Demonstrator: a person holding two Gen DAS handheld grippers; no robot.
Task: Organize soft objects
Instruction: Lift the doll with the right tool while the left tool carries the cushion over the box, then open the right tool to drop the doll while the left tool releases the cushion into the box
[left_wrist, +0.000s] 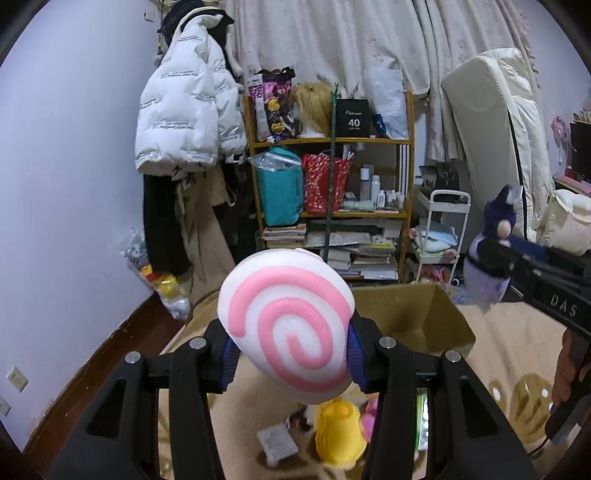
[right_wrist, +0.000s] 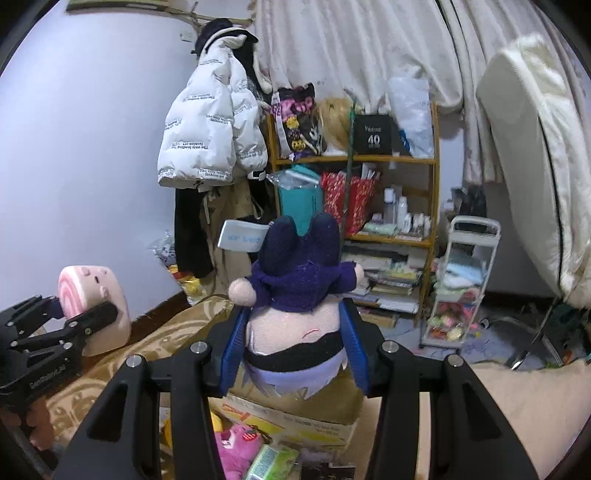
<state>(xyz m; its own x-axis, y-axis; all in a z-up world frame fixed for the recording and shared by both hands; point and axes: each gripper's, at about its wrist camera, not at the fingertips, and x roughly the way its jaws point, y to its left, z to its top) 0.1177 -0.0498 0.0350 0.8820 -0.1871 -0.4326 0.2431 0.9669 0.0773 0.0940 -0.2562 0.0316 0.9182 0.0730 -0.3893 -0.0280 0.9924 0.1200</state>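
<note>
- We take the cardboard box (left_wrist: 413, 314) as our landmark; in the left wrist view only its far flaps show, the rest is hidden behind the swirl plush (left_wrist: 288, 328), and in the right wrist view the purple-hooded doll (right_wrist: 295, 295) covers most of it.
- Below the box, nearer us, a yellow plush (left_wrist: 338, 432), a pink plush (right_wrist: 236, 443) and a green packet (right_wrist: 271, 461) lie blurred on the rug (left_wrist: 517, 350); we cannot make out the small grey item beside them.
- Our left gripper (left_wrist: 290, 354) pinches the swirl plush between its blue pads (left_wrist: 231, 360), holding it up in the air on the near-left side of the box, its spiral face turned toward the camera.
- Our right gripper (right_wrist: 295, 339) clamps the doll at its waist, upright, above the box; from the left wrist view it hangs to the right of the box, off the floor.
- The swirl plush is a soft white roll with a raised pink spiral and, on its side, a small face.
- The doll wears a knitted dark purple hood, has pale pink fuzzy skin, a black band and lilac fringe; a paper tag sticks out beside its head.
- Beyond the box stands a wooden shelf (left_wrist: 332, 140) crammed with bags and books.
</note>
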